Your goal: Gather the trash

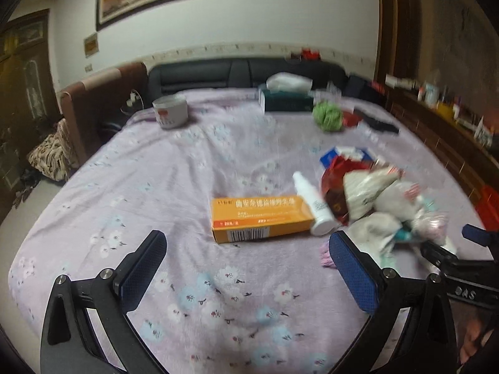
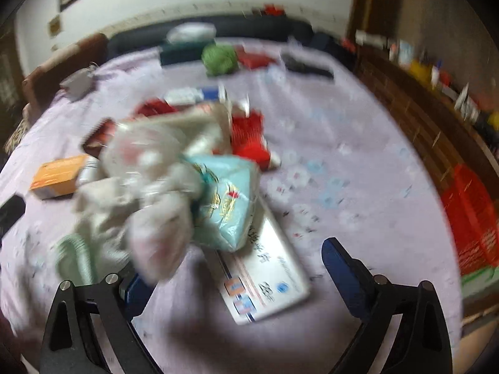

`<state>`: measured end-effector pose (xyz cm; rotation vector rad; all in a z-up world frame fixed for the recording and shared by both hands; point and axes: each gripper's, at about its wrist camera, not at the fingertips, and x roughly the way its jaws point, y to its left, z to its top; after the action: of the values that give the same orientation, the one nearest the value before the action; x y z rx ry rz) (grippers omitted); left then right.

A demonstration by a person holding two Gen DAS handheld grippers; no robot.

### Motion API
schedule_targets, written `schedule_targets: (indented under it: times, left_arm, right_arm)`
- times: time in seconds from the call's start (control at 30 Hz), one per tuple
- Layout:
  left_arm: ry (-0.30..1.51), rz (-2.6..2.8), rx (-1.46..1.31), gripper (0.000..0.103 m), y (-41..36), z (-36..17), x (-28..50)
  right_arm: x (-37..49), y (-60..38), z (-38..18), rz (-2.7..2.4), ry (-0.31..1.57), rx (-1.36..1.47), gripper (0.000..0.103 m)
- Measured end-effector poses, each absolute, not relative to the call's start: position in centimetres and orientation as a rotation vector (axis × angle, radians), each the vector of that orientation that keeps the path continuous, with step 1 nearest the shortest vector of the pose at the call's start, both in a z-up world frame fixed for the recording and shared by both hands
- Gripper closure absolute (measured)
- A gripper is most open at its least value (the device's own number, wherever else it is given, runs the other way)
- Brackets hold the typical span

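Judging by looks, the heap of crumpled plastic bags (image 2: 149,193) on the bed's right side is light, soft and slippery, so a bunched fold near the top seems the best place to pinch. A stiff orange box (image 1: 260,218) and a white bottle (image 1: 315,205) lie touching beside it; those should handle firmly. The left gripper (image 1: 248,268) hovers spread wide and empty. The right gripper (image 2: 230,268) gapes wide too, right at the heap, though blur hides any contact. The lilac floral sheet (image 1: 156,171) is soft and rumpled; a dark headboard (image 1: 243,73) backs it.
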<state>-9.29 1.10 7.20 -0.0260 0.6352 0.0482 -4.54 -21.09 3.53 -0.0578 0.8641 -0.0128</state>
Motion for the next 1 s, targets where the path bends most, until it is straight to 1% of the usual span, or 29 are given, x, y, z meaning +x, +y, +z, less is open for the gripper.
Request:
schedule_targets:
  times: [0.2,0.4,0.63,1.0]
  left_arm:
    - [0.523,0.041,-0.054,0.000,-0.6,8.6,-13.3]
    - [0.458,0.038,-0.065,0.000,-1.6,9.6,-16.2]
    - [0.442,0.028,-0.043,0.000,-2.6,9.8,-18.5]
    - [0.481,0.012,-0.045,0.000,-2.7,8.9,-18.0]
  right_arm:
    - [-10.6,-22.5,7.2,-0.039,0.646,-0.089,0.003]
    - [-15.9,-23.6,8.0,-0.077,0.483,-0.096,0.001]
    - [-18.6,-25.3,8.5,-0.056,0.460,-0.010,0.001]
    - [-17.9,-24.8,7.4,-0.046,0.504,-0.008,0.001]
